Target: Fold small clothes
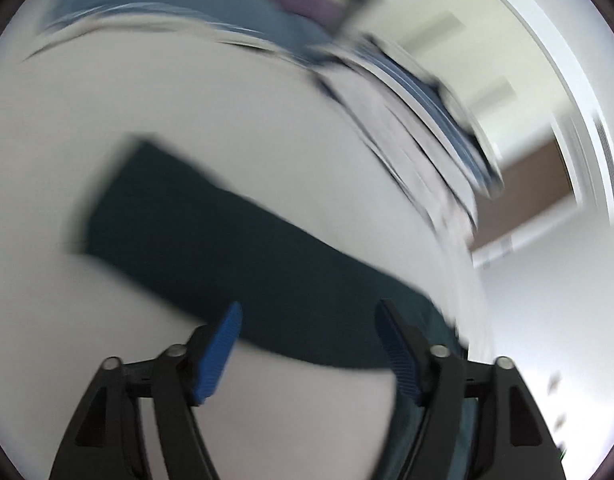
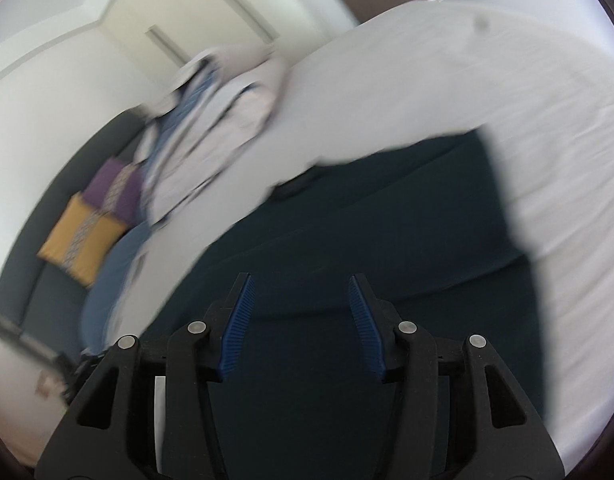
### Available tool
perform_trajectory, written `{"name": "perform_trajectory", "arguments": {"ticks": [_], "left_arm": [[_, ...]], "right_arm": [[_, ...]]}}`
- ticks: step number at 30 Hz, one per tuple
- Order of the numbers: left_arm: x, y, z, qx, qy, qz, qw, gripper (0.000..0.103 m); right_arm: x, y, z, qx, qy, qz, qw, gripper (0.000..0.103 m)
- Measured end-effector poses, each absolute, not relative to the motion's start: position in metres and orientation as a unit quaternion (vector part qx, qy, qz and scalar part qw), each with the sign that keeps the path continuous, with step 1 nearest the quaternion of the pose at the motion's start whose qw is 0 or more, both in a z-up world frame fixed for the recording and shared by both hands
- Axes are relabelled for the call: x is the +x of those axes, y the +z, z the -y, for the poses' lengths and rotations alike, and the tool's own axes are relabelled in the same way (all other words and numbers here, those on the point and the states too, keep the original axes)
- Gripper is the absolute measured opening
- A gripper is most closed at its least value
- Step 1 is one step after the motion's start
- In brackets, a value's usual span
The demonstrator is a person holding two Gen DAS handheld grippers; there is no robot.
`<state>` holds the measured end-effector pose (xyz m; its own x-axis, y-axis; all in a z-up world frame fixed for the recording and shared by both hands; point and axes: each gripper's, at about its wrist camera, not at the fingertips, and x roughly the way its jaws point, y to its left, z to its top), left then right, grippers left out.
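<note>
A dark teal garment (image 1: 227, 240) lies flat on a white bed sheet (image 1: 147, 112); both views are blurred. In the left wrist view my left gripper (image 1: 309, 312) is open, its blue pads (image 1: 219, 354) spread over the garment's near edge, holding nothing. In the right wrist view the same garment (image 2: 387, 220) fills the middle, and my right gripper (image 2: 301, 288) is open just above it, with nothing between its pads (image 2: 237, 328).
A pile of white and blue-striped bedding (image 1: 427, 120) lies at the far edge of the bed; it also shows in the right wrist view (image 2: 211, 120). A dark sofa (image 2: 39, 240) with a yellow cushion (image 2: 79, 240) and a purple cushion (image 2: 115, 188) stands beyond.
</note>
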<state>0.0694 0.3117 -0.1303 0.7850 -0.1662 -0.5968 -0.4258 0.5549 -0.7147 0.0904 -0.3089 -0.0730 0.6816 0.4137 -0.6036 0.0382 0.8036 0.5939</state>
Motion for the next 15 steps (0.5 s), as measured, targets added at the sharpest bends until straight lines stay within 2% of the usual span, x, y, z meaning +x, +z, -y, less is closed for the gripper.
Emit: {"name": "perform_trajectory", "arguments": {"ticks": [1, 5, 13, 15], "left_arm": [[0.06, -0.137, -0.325, -0.488, 0.095, -0.312, 0.81, 0.081], [0.033, -0.163, -0.36, -0.581, 0.108, -0.278, 0.757, 0.083], [0.042, -0.171, -0.372, -0.626, 0.147, -0.224, 0.733, 0.083], [0.051, -0.172, -0.377, -0.626, 0.151, -0.22, 0.733, 0.078]], "right_arm": [[0.09, -0.074, 0.292, 0.299, 0.124, -0.389, 0.862, 0.048], [0.079, -0.079, 0.227, 0.295, 0.173, -0.405, 0.848, 0.048], [0.044, -0.082, 0.177, 0.296, 0.193, -0.412, 0.84, 0.048], [0.041, -0.085, 0.177, 0.301, 0.19, -0.412, 0.839, 0.048]]}}
